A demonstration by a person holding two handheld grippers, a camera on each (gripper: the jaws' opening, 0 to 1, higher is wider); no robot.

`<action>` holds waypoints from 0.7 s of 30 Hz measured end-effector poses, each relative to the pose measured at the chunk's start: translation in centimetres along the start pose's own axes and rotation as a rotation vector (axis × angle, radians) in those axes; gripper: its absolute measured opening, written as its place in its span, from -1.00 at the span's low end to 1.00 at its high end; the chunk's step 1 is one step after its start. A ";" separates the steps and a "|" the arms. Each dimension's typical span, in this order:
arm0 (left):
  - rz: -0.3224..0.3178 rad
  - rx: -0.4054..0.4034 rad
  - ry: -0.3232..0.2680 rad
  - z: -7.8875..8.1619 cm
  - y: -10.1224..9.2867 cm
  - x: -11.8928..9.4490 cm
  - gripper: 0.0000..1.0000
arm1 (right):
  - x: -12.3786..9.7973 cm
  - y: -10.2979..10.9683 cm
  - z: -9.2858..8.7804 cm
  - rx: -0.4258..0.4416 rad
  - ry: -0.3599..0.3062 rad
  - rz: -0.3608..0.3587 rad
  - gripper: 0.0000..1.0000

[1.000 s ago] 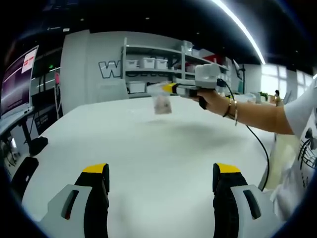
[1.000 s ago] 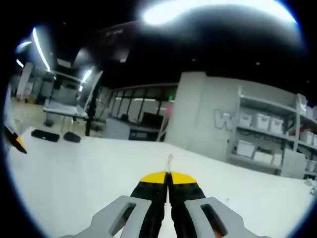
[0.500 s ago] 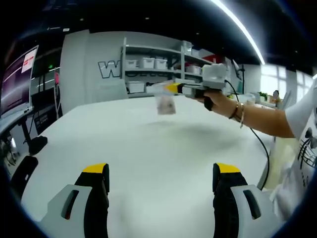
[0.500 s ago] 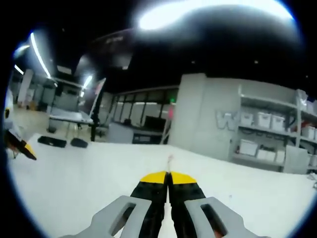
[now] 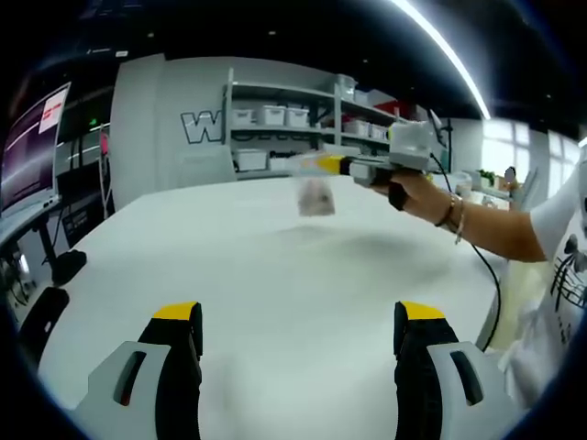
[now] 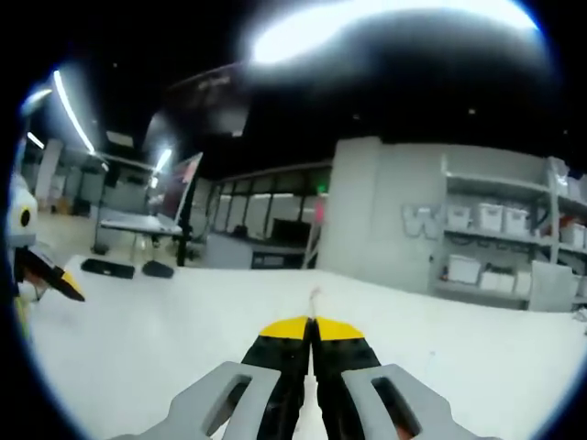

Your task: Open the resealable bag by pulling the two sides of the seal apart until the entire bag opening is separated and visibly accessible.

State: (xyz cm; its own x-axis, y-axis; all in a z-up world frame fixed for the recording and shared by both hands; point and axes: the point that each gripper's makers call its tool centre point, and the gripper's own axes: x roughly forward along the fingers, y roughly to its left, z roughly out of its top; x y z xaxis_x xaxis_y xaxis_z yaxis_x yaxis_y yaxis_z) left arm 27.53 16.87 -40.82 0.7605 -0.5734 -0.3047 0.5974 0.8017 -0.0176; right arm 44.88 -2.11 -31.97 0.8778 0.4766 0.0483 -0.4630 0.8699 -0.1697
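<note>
A small clear resealable bag (image 5: 316,196) hangs above the white table (image 5: 275,275), pinched at its top edge by my right gripper (image 5: 323,165). A hand holds that gripper at the upper right of the left gripper view. In the right gripper view my right gripper (image 6: 312,326) has its yellow-tipped jaws pressed together, and a thin sliver of the bag (image 6: 315,296) sticks up past the tips. My left gripper (image 5: 299,313) stands open low over the near part of the table, well short of the bag, with nothing between its jaws. One jaw of the left gripper (image 6: 55,280) shows at the left edge of the right gripper view.
Shelves with white bins (image 5: 275,117) stand behind the table by a grey wall. A screen (image 5: 32,151) and a dark chair (image 5: 41,321) are at the left. The person's arm (image 5: 486,215) and a cable cross the table's right side.
The right gripper has carried the bag a little to the right and slightly away. The left gripper has stayed open and still.
</note>
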 end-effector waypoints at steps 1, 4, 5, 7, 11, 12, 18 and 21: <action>0.000 0.000 0.000 0.0 0.0 0.0 0.69 | -0.1 0.0 0.1 0.002 -0.003 0.002 -1.00; -0.001 0.002 -0.001 0.1 -0.1 0.0 0.69 | -0.7 -0.1 0.4 0.009 -0.011 0.003 -1.00; -0.002 0.003 -0.001 0.1 -0.1 0.0 0.69 | -0.8 0.0 0.4 0.012 -0.013 0.005 -1.00; -0.003 0.003 -0.002 0.1 -0.2 -0.1 0.69 | -1.1 0.1 0.4 0.016 -0.013 0.010 -1.00; -0.008 0.003 0.001 0.1 -0.3 0.0 0.69 | -1.8 0.8 0.8 0.014 -0.022 0.022 -1.00; -0.009 0.003 0.003 0.0 -0.4 0.0 0.69 | -2.2 1.0 0.9 0.015 -0.026 0.025 -1.00; -0.010 0.003 0.004 0.0 -0.4 0.0 0.69 | -3.3 1.4 1.1 0.022 -0.037 0.028 -1.00; -0.009 0.003 0.006 -0.1 -0.5 0.0 0.69 | -3.8 1.6 1.0 0.025 -0.038 0.032 -1.00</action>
State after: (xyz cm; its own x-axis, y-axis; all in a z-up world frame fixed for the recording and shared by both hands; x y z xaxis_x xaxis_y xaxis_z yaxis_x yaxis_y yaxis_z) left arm 27.21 16.54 -40.86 0.7536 -0.5794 -0.3103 0.6049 0.7961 -0.0175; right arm 40.63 -2.40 -31.48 0.8572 0.5087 0.0803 -0.4946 0.8566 -0.1471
